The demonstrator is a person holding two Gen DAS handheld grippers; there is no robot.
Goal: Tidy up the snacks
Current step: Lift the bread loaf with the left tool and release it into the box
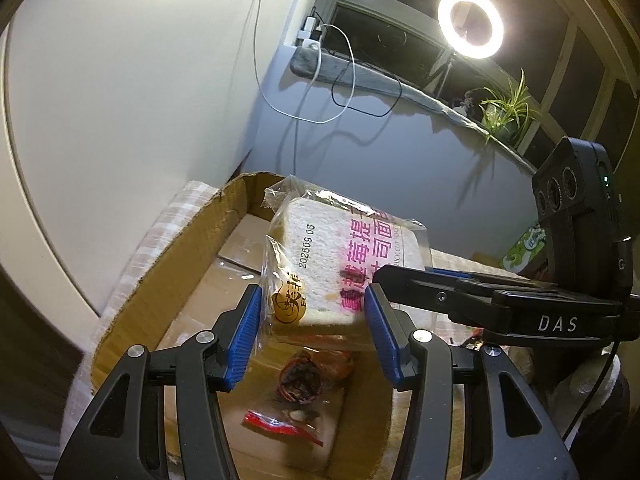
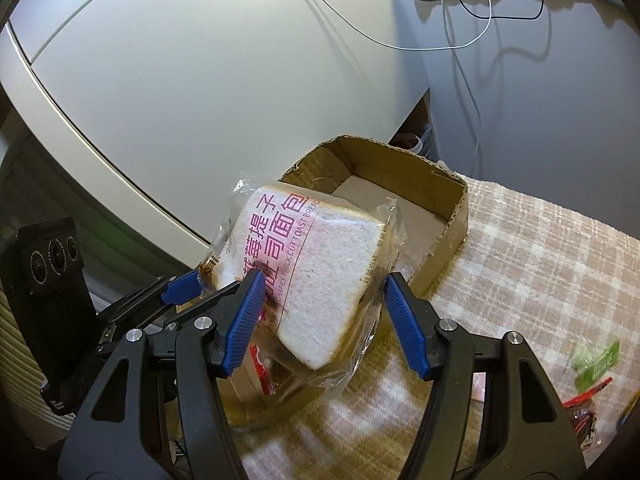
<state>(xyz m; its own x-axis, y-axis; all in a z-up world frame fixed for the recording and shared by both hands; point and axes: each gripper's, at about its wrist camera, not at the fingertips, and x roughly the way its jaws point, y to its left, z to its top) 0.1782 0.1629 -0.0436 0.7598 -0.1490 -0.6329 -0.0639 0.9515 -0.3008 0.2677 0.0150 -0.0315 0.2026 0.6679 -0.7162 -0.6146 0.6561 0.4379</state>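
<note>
A clear bag of thick-cut toast bread (image 1: pixel 344 264) with pink print hangs over the open cardboard box (image 1: pixel 160 264). My left gripper (image 1: pixel 312 320) has its blue pads on both sides of the bag and holds it. My right gripper (image 2: pixel 322 312) also has its pads on either side of the bread (image 2: pixel 316 264), with its right pad a little off the plastic. The right gripper shows in the left wrist view (image 1: pixel 480 300), and the left gripper shows in the right wrist view (image 2: pixel 176 284). In the box lie a dark round snack (image 1: pixel 300 380) and a red packet (image 1: pixel 280 426).
The box (image 2: pixel 440 208) sits on a checked cloth (image 2: pixel 540 260) beside a white cabinet (image 2: pixel 180 80). Green and red snack packets (image 2: pixel 592 376) lie on the cloth at the right. Cables (image 1: pixel 320 80) hang from the sill, near a ring light (image 1: pixel 470 24) and a plant (image 1: pixel 508 108).
</note>
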